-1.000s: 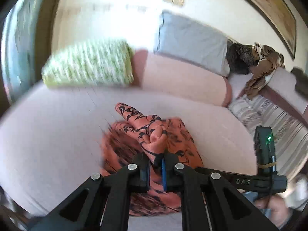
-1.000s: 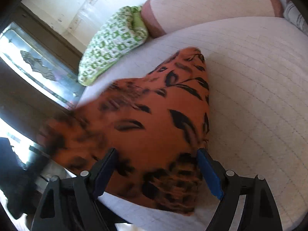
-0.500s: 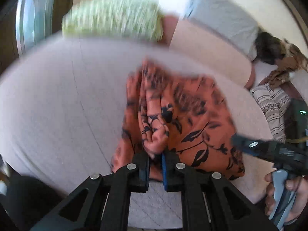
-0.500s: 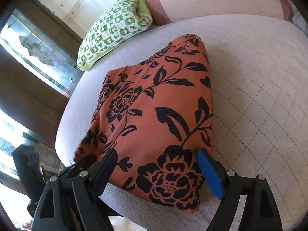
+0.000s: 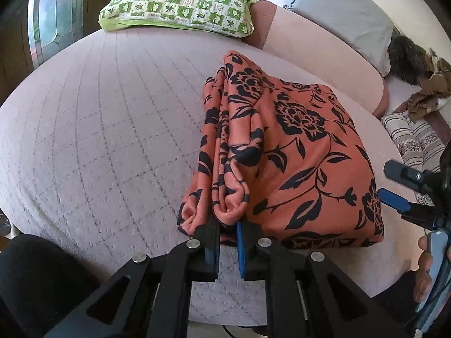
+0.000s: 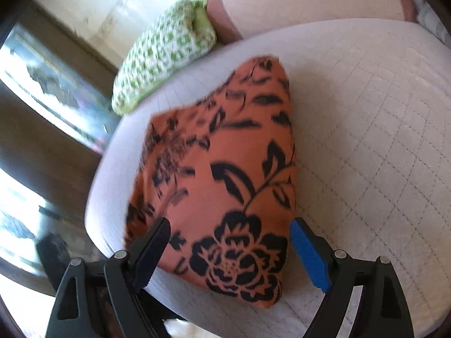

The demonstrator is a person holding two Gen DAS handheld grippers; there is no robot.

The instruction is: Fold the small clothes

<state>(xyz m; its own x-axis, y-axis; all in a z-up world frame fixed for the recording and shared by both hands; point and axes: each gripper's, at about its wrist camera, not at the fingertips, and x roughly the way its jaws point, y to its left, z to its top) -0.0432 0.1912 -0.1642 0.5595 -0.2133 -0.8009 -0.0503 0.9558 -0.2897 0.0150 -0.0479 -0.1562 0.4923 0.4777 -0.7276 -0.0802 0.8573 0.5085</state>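
My left tongs [image 5: 227, 235] pinch the near edge of the orange floral garment [image 5: 287, 152] lying folded on the quilted bed [image 5: 98, 129]. My right tongs [image 6: 229, 249] stand wide, straddling its near right corner.

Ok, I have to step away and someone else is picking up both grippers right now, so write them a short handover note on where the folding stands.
Left gripper: shut on the near bunched edge of the orange garment with black flowers.
Right gripper: open, jaws set either side of the garment's near right corner, gripping nothing.
Garment: folded into a thick, roughly rectangular bundle on the pale quilted bed cover, close to the near edge. The green-and-white patterned pillow lies behind it, apart.
Done: main folds are in.
Left: probably release the pinched edge, flatten the gathered left side, then withdraw both grippers.
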